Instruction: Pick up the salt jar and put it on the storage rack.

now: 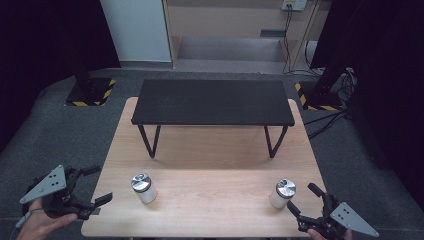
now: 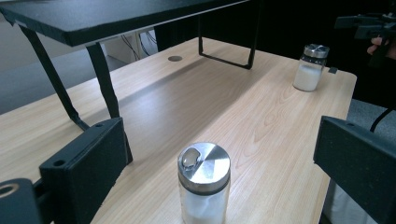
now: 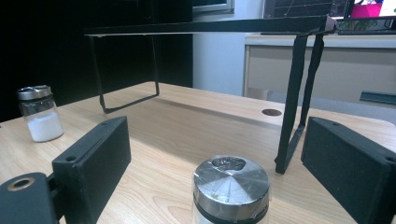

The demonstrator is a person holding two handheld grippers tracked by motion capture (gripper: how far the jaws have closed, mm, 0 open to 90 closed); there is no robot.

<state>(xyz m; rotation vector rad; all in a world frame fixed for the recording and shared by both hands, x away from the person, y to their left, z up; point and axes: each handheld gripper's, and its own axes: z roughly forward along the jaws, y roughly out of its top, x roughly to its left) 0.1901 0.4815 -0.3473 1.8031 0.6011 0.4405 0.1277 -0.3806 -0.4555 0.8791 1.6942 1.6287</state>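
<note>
The black shelf [image 1: 212, 101] spans the far half of the table [image 1: 210, 165], open underneath between its legs; nearer than the shelf the wood lies bare between the left jar [image 1: 143, 188] and the right jar [image 1: 283, 193], which stand well apart.

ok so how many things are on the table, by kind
jars: 2, one at the left and one at the right
black shelf: 1
total: 3
</note>
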